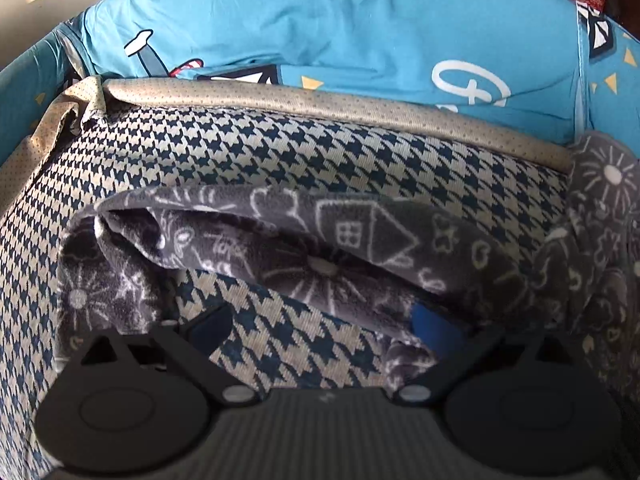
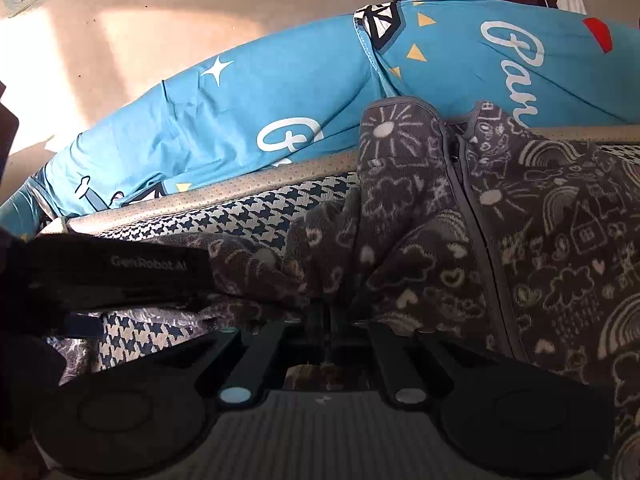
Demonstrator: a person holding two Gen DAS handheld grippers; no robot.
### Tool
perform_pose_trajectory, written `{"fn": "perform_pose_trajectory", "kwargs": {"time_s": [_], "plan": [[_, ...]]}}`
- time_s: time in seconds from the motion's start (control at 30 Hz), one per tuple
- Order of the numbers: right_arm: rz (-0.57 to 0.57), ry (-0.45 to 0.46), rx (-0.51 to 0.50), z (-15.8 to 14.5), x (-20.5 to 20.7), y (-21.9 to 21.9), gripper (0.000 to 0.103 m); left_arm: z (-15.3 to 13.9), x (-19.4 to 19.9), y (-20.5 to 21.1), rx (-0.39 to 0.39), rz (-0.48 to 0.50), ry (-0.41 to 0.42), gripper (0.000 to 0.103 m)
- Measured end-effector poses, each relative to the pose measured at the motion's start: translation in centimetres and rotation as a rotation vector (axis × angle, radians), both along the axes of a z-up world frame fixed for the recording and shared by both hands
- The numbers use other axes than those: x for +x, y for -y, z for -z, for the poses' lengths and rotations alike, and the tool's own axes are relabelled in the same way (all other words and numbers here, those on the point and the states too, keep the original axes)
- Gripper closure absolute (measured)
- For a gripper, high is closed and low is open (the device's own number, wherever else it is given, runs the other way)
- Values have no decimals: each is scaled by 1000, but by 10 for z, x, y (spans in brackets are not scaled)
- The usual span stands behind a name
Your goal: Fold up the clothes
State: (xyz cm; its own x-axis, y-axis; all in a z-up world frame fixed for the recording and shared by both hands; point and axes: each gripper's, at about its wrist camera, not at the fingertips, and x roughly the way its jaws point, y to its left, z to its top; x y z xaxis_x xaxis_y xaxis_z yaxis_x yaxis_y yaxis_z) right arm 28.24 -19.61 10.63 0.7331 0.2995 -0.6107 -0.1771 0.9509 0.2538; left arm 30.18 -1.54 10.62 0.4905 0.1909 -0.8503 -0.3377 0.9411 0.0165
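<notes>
Your left gripper (image 1: 320,324) stands wide open over the houndstooth cushion (image 1: 320,152), one finger (image 1: 434,326) against a rolled sleeve (image 1: 280,248) of the grey doodle-print fleece jacket (image 2: 540,240), clamping nothing. Your right gripper (image 2: 322,316) is pinched closed on a fold of that fleece. Only the right wrist view shows the jacket's zip (image 2: 480,216) and collar (image 2: 400,128), plus your left gripper from the side. A blue printed cover (image 1: 340,20) lies behind the cushion.
</notes>
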Motion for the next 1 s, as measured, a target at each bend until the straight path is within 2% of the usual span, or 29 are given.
{"fn": "perform_pose_trajectory", "kwargs": {"time_s": [0.13,0.27,0.33,0.43,0.6,0.7,0.77,0.87,0.93,1.0], "plan": [[0,-33,20,-5,3,6,97,3,0,-6,-34,-22,-3,1],[15,-43,51,-15,6,16,97,4,0,-5,-33,-27,-5,1],[20,-2,46,-25,5,21,97,4,0,-3,-24,-25,-5,1],[-7,105,18,-40,5,22,96,4,0,-2,-18,-23,-5,1],[-130,217,47,-47,21,10,96,5,-1,-7,-50,-33,-6,0],[-197,208,36,-37,32,1,96,7,0,-10,-67,-36,-7,0],[-194,181,32,-26,38,1,95,7,-1,-11,-75,-37,-8,0],[-198,167,17,-16,44,1,91,7,-2,-12,-79,-37,-9,0],[-216,177,-4,-15,44,-2,84,7,-2,-12,-79,-35,-9,0],[-233,189,-30,-14,44,-5,73,6,-2,-12,-76,-34,-10,0]]}}
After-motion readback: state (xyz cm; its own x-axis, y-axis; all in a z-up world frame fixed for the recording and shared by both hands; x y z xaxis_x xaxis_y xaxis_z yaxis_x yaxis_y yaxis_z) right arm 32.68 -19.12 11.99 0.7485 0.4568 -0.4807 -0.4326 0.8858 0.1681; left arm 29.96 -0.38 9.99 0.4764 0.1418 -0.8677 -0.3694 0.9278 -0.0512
